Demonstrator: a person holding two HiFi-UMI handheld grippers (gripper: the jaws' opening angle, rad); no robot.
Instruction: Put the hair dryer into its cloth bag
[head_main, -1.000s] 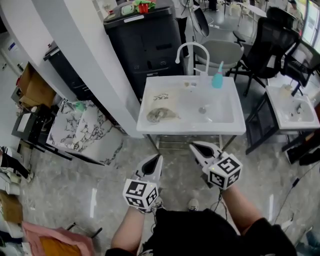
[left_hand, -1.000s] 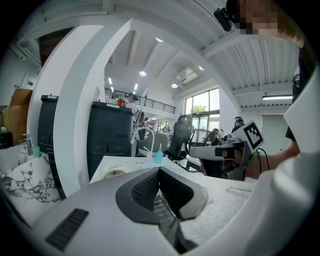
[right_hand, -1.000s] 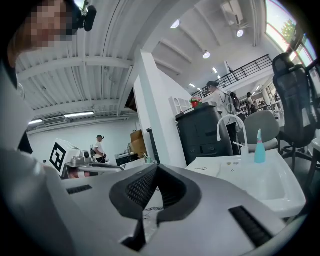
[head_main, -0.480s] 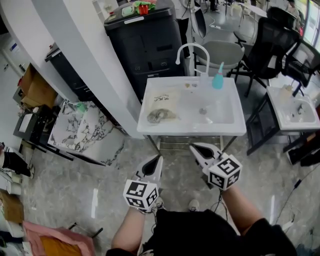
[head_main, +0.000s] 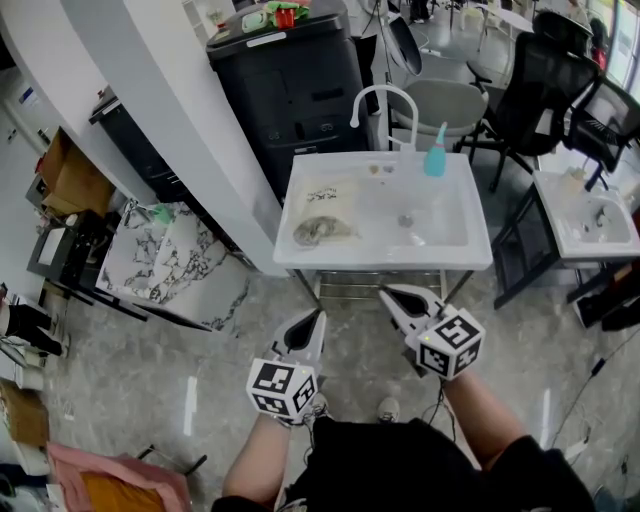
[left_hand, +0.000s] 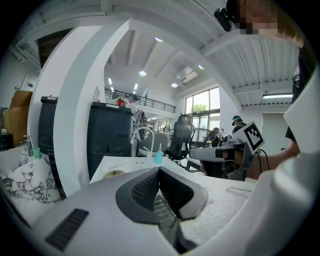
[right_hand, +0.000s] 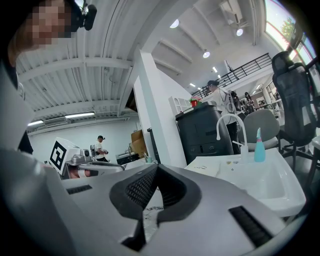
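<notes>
White pillar slanted across the room's left side, and a black cabinet stood just beside it. Before the cabinet was a white sink. The person held both grippers in front of the sink, touching nothing. The left gripper and the right gripper each had jaws pressed together and empty. A faucet rose at the back rim. Crumpled grey cloth, seemingly the bag, lay on the sink's left ledge. A teal bottle stood near the faucet.
</notes>
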